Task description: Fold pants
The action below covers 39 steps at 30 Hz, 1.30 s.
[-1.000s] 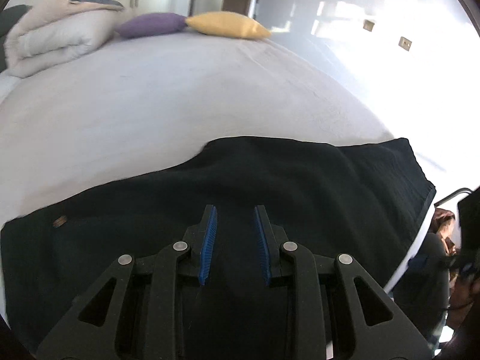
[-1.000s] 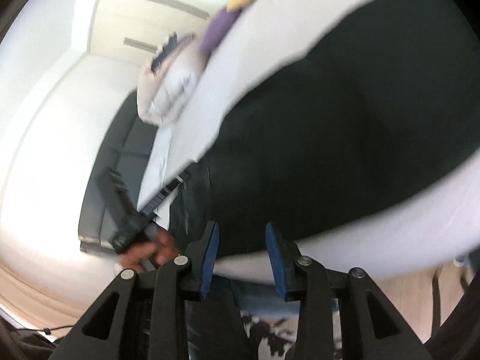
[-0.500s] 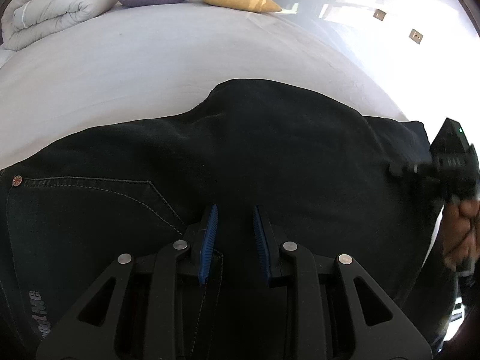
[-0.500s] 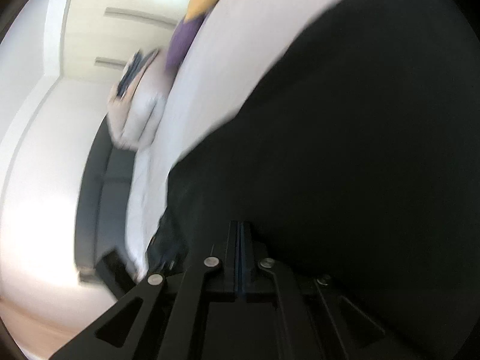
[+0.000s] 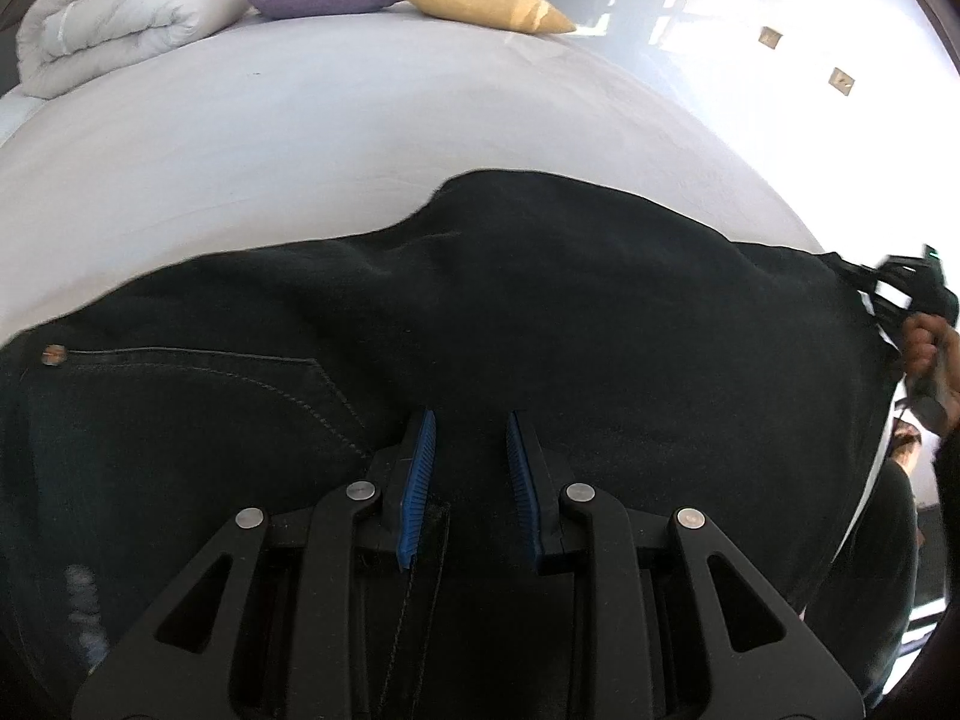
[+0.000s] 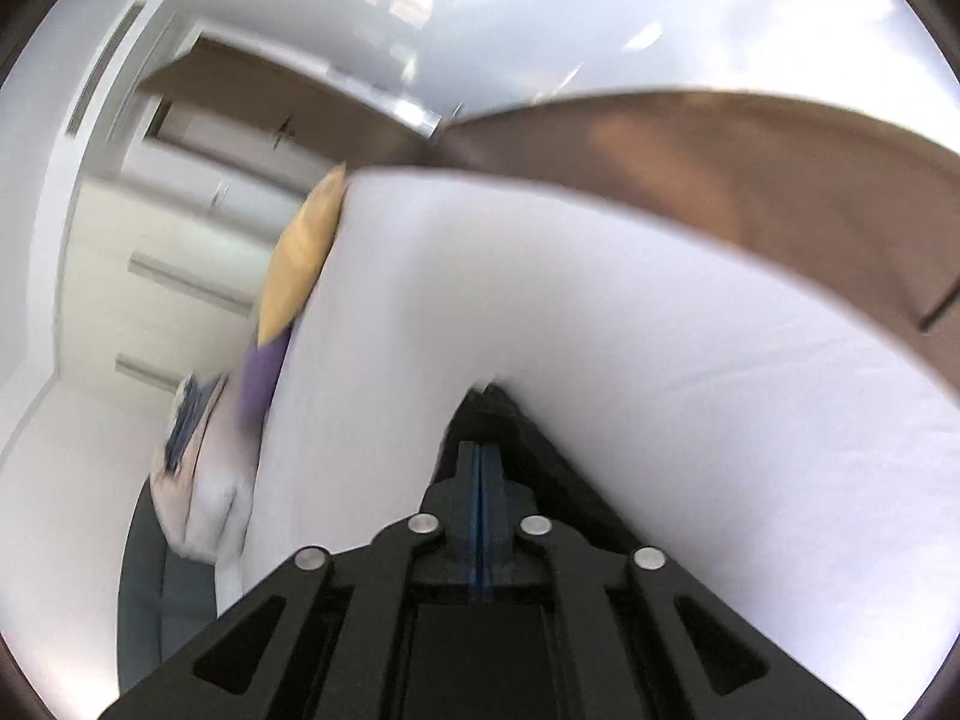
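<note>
pants [image 5: 540, 312]: black stitched denim | bed [image 5: 360, 138]: smooth white sheet

Black pants [image 5: 540, 324] lie spread across the white bed [image 5: 336, 138].

Your left wrist view looks down close over the pants [image 5: 540, 312]; your right view rolls sideways, both sharing the bed [image 5: 300, 138].

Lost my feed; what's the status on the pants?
Left gripper part open over the pants, gripping nothing. Right gripper shut on the pants' edge. Pants flat on bed; nothing in the way.
</note>
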Tool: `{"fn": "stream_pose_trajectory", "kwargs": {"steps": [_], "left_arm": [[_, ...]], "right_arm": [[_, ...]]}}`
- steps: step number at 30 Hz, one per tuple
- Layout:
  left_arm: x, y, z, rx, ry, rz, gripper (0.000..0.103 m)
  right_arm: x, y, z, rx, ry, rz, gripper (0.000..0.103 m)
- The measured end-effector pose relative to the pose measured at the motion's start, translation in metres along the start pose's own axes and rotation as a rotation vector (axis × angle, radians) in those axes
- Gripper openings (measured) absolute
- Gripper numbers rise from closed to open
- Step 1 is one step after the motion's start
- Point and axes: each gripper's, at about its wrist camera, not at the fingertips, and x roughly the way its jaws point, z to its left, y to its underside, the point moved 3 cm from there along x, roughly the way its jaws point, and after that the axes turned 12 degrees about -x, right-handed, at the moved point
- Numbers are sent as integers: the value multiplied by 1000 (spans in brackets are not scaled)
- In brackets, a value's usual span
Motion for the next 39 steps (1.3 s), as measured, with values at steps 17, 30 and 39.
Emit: {"fn": "stream_pose_trajectory", "kwargs": {"steps": [17,30,39], "left_arm": [[47,-59,-10,15,282,66,22],[-1,-77,156,-260,217,-77,13],[-87,-60,205,-236,0,-211,13]], "right_arm": [[65,175,95,-178,-355,439,0],[10,46,-9,-76,-133,86,0],[-57,47,11,-123,-27,10,5]]}}
